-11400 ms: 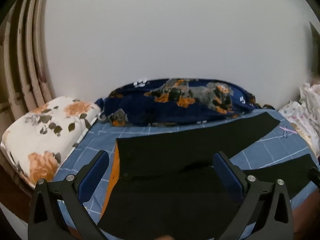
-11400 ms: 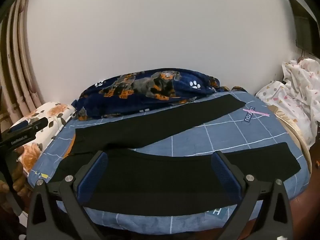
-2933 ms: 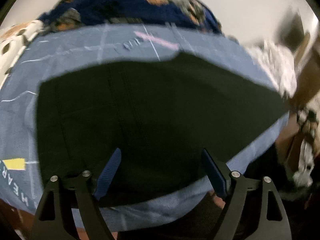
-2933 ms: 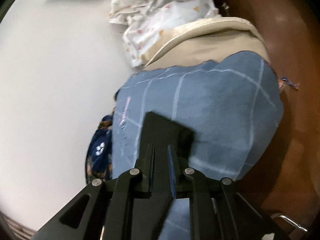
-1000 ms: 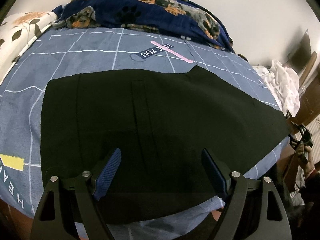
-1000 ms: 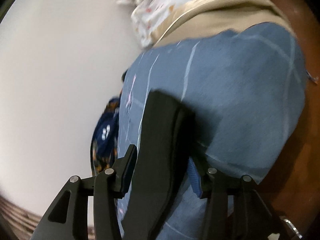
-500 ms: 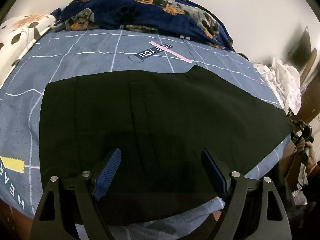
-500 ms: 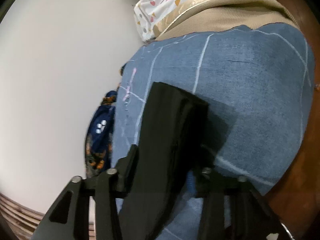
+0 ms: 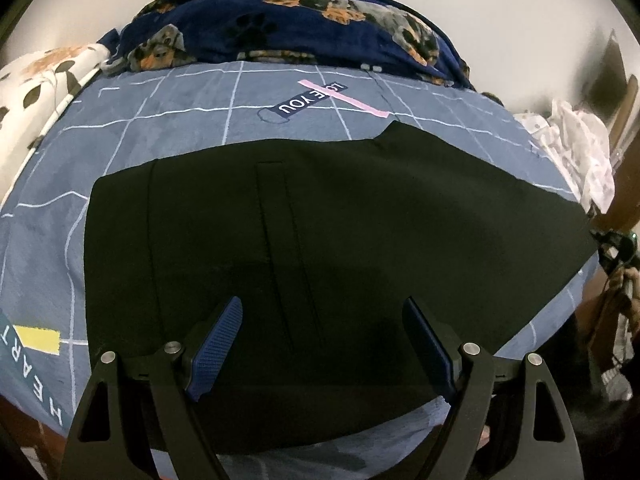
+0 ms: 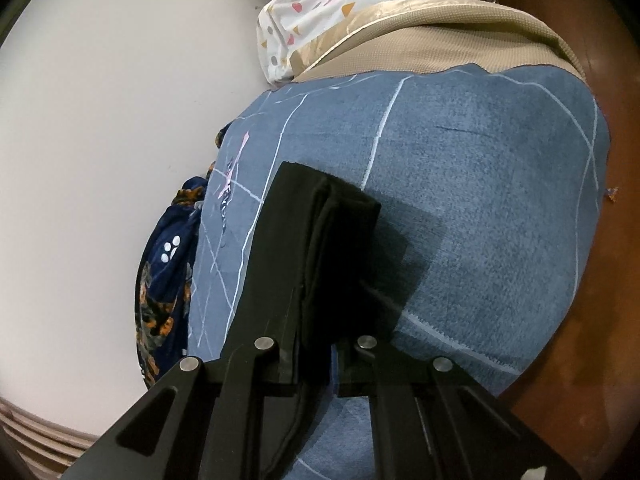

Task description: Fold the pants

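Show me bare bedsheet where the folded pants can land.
Bare blue sheet lies between the black pants and the dog-print blanket, and past the hem toward the beige mattress edge. The near edge is crowded.

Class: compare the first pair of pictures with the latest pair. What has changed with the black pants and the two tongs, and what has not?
The black pants, first spread with legs apart, now lie leg on leg. The right tongs, open before, have shut on the stacked leg ends. The left tongs stay open above the pants. The blue checked bedsheet and dog-print blanket are unmoved.
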Available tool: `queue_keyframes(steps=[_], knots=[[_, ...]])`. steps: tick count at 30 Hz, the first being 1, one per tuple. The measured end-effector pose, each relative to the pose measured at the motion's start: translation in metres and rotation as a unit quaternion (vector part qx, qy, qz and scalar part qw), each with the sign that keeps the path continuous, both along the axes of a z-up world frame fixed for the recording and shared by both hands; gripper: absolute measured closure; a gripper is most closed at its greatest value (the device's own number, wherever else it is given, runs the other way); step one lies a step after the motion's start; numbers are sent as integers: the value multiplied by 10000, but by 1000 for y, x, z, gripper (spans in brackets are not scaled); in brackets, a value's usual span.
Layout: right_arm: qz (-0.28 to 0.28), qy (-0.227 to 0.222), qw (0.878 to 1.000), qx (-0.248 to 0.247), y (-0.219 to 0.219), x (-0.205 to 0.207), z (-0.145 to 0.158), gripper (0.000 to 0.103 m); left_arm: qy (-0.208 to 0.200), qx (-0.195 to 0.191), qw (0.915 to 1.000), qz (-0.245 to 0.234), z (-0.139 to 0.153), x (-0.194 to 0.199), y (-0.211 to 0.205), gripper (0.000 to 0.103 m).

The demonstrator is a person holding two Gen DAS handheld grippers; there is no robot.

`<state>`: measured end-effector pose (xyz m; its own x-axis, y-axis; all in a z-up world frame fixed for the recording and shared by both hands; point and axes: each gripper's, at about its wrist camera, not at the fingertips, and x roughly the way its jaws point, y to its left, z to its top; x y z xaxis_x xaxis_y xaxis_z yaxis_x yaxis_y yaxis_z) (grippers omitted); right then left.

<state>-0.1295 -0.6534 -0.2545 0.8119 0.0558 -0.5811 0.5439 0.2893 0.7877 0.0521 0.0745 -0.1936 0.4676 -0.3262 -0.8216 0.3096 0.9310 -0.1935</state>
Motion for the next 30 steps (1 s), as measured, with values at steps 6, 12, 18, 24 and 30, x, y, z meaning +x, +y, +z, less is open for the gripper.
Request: queue_keyframes(steps=[6,12,18,24,30], knots=[[-15,-14,10000,29,-1,2,1,94,-53,253,9996,-62,-2,-1,-6,21],[-11,-30,10000,39,-2,2,2,93,-66,395,9991,-102,-3,-1,-9,21],[4,-33,10000,14,-2,3,3,92,-75,511,9986,-135,-3,0,-12,20],[120,-124,9998,-123,4,10,14,93,-93,616,9979,-166,-4,0,-14,20],[267,-245,9991,-236,13,17,28,93,-98,646,9977,-165,-4,0,-15,19]])
